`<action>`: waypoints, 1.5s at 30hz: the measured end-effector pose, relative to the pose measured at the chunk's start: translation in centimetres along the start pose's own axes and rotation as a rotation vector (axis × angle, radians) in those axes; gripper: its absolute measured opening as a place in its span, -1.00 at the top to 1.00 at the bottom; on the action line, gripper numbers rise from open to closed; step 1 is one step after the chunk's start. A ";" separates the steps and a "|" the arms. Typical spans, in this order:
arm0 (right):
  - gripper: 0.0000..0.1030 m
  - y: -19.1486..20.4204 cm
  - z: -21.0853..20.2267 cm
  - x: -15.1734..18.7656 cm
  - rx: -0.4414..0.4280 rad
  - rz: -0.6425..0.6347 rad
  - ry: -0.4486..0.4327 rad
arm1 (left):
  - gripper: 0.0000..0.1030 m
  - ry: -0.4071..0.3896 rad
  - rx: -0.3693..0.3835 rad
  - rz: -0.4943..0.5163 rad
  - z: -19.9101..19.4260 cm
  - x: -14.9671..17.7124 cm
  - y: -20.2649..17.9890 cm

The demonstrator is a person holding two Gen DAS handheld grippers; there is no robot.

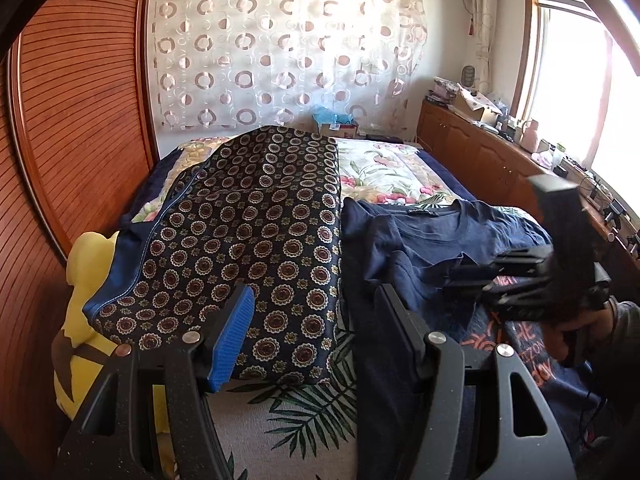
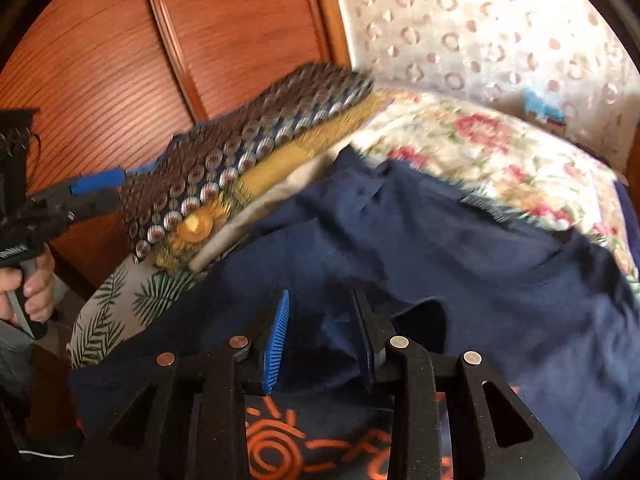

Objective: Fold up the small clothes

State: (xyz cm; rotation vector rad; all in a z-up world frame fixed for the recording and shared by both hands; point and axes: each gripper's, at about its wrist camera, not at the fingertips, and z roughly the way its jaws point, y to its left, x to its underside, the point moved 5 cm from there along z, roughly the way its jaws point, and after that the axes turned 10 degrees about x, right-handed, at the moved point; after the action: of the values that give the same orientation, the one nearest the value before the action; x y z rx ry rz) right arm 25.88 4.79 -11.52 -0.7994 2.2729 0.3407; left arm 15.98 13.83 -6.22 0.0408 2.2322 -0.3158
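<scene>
A navy T-shirt point(image 1: 424, 248) lies on the bed, collar at the far end; it fills the right wrist view point(image 2: 460, 248). Orange print point(image 2: 280, 440) shows on cloth at its near end. My left gripper point(image 1: 316, 332) is open and empty, hovering over the shirt's left edge and the patterned pillow. It shows at the left of the right wrist view point(image 2: 96, 196). My right gripper point(image 2: 320, 340) is open, its jaws apart just above a fold of the shirt, nothing clamped. It also shows at the right of the left wrist view point(image 1: 472, 276).
A dark pillow with medallion pattern point(image 1: 256, 240) lies left of the shirt. A yellow plush toy point(image 1: 84, 320) sits at the bed's left edge beside the wooden wardrobe point(image 1: 72, 140). A floral quilt point(image 1: 384, 172) covers the far bed. A cluttered wooden cabinet point(image 1: 500, 152) runs along the right.
</scene>
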 end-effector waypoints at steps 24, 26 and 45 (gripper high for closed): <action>0.94 -1.4 -8.3 10.2 0.037 0.160 -0.032 | -0.24 0.026 0.075 0.057 2.6 -0.5 -3.5; 0.87 -1.8 -8.4 10.9 0.090 0.158 -0.021 | -0.24 0.032 0.080 0.095 3.5 -1.5 -4.5; 0.07 -10.3 -10.0 11.2 0.392 0.255 -0.008 | -0.05 0.315 0.107 0.221 17.0 -4.7 -8.2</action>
State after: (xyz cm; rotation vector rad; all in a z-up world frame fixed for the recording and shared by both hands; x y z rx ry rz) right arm 20.71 -12.64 -12.21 -0.3087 2.3331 0.0069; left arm 30.84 2.19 -11.03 0.4180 2.4905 -0.3240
